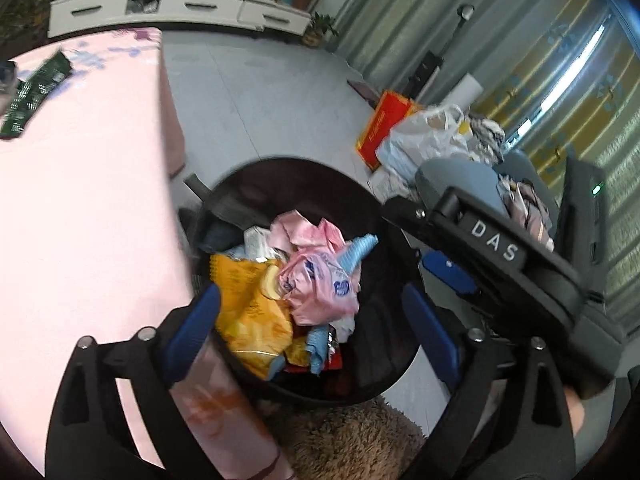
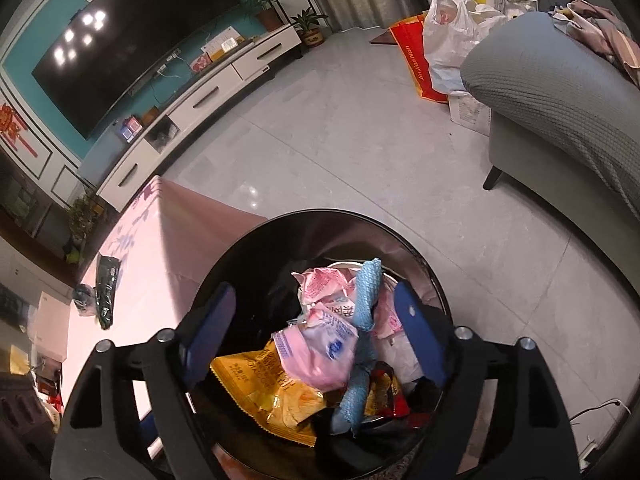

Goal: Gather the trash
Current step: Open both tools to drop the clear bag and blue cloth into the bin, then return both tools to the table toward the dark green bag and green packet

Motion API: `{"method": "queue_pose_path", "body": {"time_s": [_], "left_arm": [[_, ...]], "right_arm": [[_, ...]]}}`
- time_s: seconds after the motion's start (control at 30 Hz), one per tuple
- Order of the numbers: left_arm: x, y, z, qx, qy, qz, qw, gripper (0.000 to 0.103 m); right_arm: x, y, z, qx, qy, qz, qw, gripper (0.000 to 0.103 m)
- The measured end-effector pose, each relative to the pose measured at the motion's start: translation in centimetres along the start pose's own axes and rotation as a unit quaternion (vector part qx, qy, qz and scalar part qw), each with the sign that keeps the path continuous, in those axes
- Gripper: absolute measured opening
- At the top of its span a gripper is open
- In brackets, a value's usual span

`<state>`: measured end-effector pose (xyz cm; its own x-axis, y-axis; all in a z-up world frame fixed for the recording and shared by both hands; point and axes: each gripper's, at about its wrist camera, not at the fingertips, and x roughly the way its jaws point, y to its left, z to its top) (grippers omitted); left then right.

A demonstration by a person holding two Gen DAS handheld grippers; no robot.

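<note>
The bin (image 2: 240,264) has a dark, glossy inner wall that throws back light. In it lie crinkled shiny plastic wrappers: a yellow snack bag (image 2: 260,396) and pink packets (image 2: 320,356), beside a blue cloth (image 2: 362,312) with a rough, waffled weave. The counter (image 1: 80,220) wears a smooth, matt pink cover. The floor (image 2: 360,140) is polished grey tile. The sofa (image 2: 540,92) is matt, ribbed grey fabric, and a fluffy brown rug (image 1: 352,440) lies by the bin

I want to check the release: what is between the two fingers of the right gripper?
In the right wrist view, the open right gripper holds nothing; between its fingers show the pink wrapper and blue cloth, lying in the black bin.
</note>
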<state>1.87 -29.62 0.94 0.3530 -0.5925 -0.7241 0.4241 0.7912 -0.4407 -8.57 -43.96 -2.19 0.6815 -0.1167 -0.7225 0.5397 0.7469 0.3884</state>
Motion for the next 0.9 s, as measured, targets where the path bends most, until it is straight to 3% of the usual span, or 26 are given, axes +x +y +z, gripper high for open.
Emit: {"method": "queue_pose_path", "body": {"time_s": [0.33,0.57,0.77,0.9], "left_arm": [[-8.5,4.5,-0.1,-0.036,-0.095,0.053,0.9934,0.1],[-15.0,11.6,-2.3,-0.103,-0.143,0.127,0.9762,0.1],[-19.1,17.4,-3.8,-0.181,-0.174,0.163,0.9542,0.1],[-20.8,19.4,-4.4,-0.205,-0.189,0.171,0.9449,0.1]], "right_arm": [[-1.0,1.2,-0.1,-0.025,-0.039,-0.021,0.999,0.1],[-1.5,3.5,-0.8,-0.07,-0.057,-0.026,0.996,0.1],[-2.0,5.8,-1.7,-0.113,-0.071,-0.018,0.991,0.1],[-2.3,7.2,-2.3,-0.137,-0.081,-0.007,0.987,0.1]]}}
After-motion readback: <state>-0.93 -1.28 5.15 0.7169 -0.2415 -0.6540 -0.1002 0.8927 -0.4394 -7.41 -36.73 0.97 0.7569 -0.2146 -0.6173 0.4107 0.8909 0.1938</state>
